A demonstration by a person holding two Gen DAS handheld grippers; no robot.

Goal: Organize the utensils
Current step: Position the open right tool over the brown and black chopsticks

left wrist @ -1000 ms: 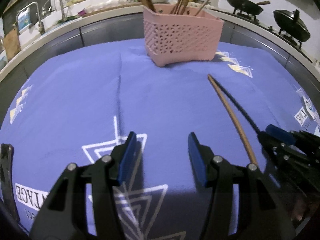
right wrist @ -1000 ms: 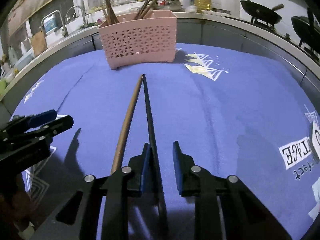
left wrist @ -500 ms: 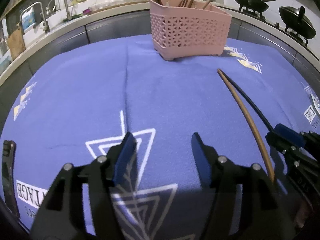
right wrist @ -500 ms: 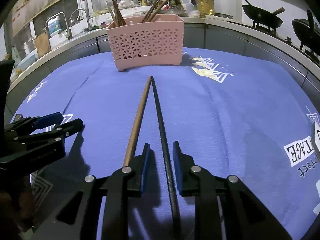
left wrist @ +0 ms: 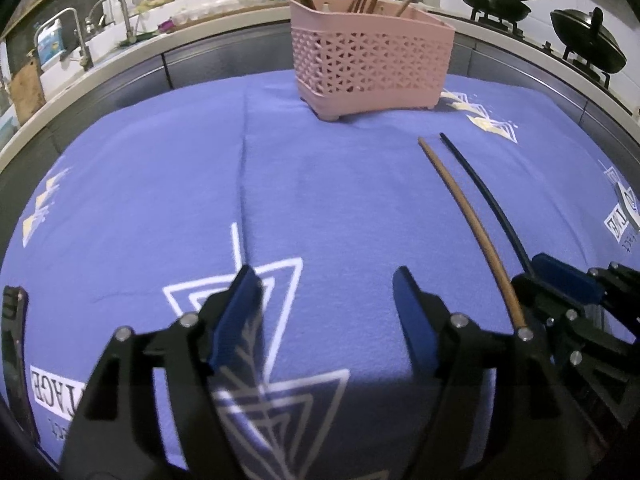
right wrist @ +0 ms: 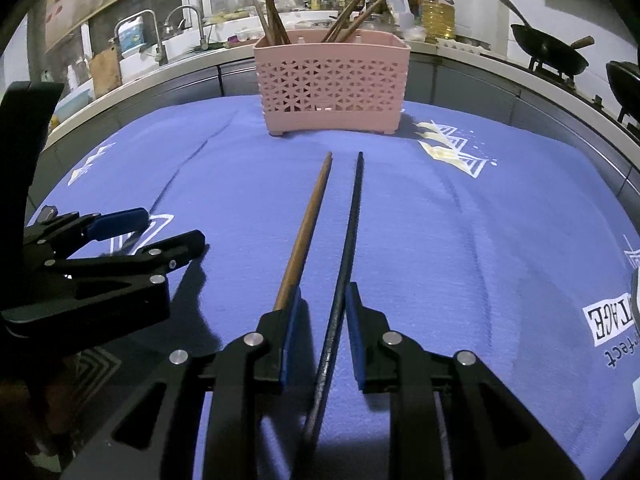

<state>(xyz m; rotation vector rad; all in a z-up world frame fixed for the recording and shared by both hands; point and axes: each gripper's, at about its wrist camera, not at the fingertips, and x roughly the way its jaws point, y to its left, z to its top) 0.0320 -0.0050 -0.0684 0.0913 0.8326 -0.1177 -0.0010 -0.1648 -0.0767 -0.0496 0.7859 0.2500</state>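
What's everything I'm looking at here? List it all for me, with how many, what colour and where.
Brown chopstick: one, brown, flat on the cloth, left of the black one.
Black chopstick: one, black, on the cloth, running between the right gripper's fingers.
Basket: one, pink, far end of the cloth, holding upright brown chopsticks.
Cloth: one, blue with white print, covering the table.
Woks: two, black, on the stove at far right.
Taps: two, metal, at the sink, far left.
Left gripper: black with blue pads, open, holding nothing.
Right gripper: black with blue pads, open around the black chopstick.
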